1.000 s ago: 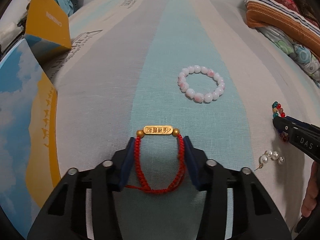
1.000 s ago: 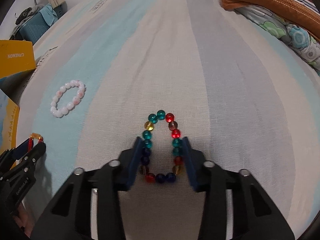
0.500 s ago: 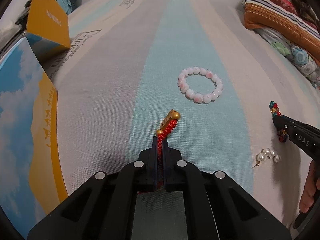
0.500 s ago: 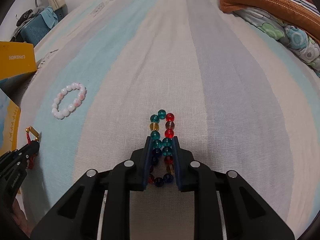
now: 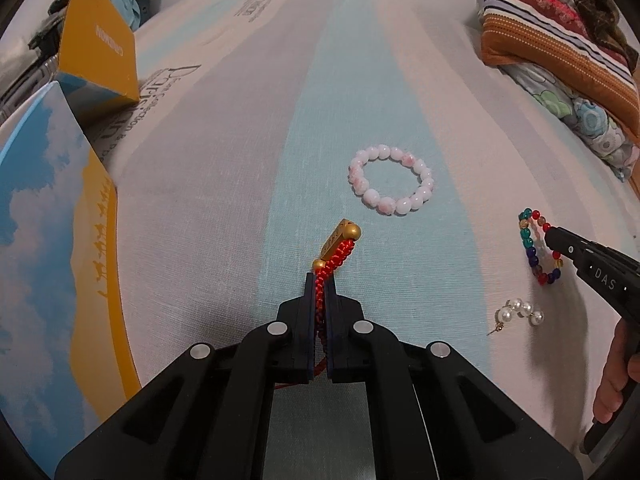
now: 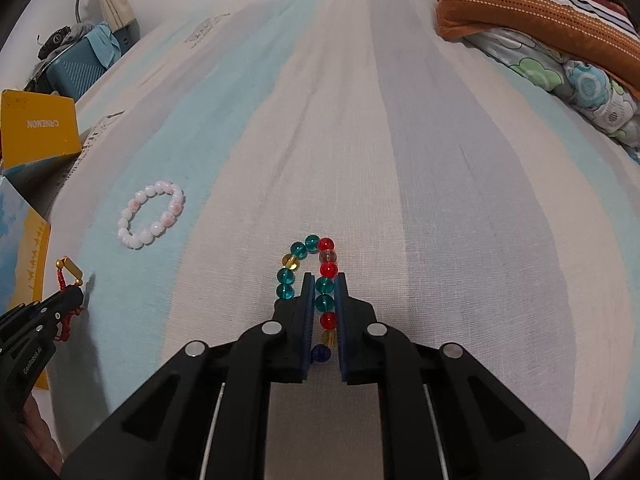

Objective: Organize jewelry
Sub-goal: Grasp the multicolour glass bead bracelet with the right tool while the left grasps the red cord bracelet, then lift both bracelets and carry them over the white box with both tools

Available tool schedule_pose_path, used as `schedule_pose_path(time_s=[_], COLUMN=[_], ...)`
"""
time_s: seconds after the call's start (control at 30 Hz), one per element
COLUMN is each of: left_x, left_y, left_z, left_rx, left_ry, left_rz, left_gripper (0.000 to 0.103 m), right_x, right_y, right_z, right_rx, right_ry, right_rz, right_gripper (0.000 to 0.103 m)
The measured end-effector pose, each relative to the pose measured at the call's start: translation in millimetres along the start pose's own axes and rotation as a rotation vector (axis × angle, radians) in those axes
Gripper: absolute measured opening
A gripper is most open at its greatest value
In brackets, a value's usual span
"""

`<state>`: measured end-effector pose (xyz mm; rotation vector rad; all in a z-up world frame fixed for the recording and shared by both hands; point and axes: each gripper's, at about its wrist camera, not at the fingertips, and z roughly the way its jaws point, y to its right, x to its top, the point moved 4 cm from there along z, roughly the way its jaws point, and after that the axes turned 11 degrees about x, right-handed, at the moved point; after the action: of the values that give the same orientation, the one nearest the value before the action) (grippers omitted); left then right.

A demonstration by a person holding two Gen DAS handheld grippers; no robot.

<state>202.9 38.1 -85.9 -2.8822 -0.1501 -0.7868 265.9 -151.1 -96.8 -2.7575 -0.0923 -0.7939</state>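
Observation:
A red cord bracelet (image 5: 338,250) with a gold bar lies on the striped bedsheet (image 5: 240,140). My left gripper (image 5: 320,276) is shut on its cord, and the gold bar sticks out ahead of the tips. A multicoloured bead bracelet (image 6: 325,268) lies under my right gripper (image 6: 324,278). Those jaws are closing, with one strand of beads pinched between the pads and the other strand outside on the left. The left wrist view shows that bracelet (image 5: 526,236) and the right gripper (image 5: 554,236) at the right edge. A white and pink bead bracelet (image 5: 416,200) lies loose farther out.
A pearl earring (image 5: 520,308) lies near the right gripper. A yellow box (image 5: 96,52) and a blue sky-print box (image 5: 44,208) stand at the left. Striped and floral pillows (image 5: 552,52) are piled at the far right. A hand (image 5: 616,380) holds the right gripper's handle.
Both grippers have shut. The left squeezed the red cord loop flat, which turned the gold bar endwise. The right narrowed the bead loop and now pinches one strand.

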Motion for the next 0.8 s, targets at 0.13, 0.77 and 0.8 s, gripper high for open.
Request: schedule_pose_path(time_s=[0.13,0.77,0.8], left_x=[-1,0,0], left_y=[1,3,3], left_z=[-1,-15,-18], left_rx=[-0.002,-0.017,-0.019], left_ry=[0.001,0.021,0.022], left_rz=[0.005,0.004,0.003], left_gripper=[0.003,0.003,0.003], right_x=[1,5,5], right_y=[-1,-12,-12], right_z=[-4,-30,-30], right_rx=[0.005,0.024,0.025], right_ry=[0.006,0.070,0.072], right_rz=[-0.002,-0.022,-0.022], right_gripper=[0.009,0.009,0.009])
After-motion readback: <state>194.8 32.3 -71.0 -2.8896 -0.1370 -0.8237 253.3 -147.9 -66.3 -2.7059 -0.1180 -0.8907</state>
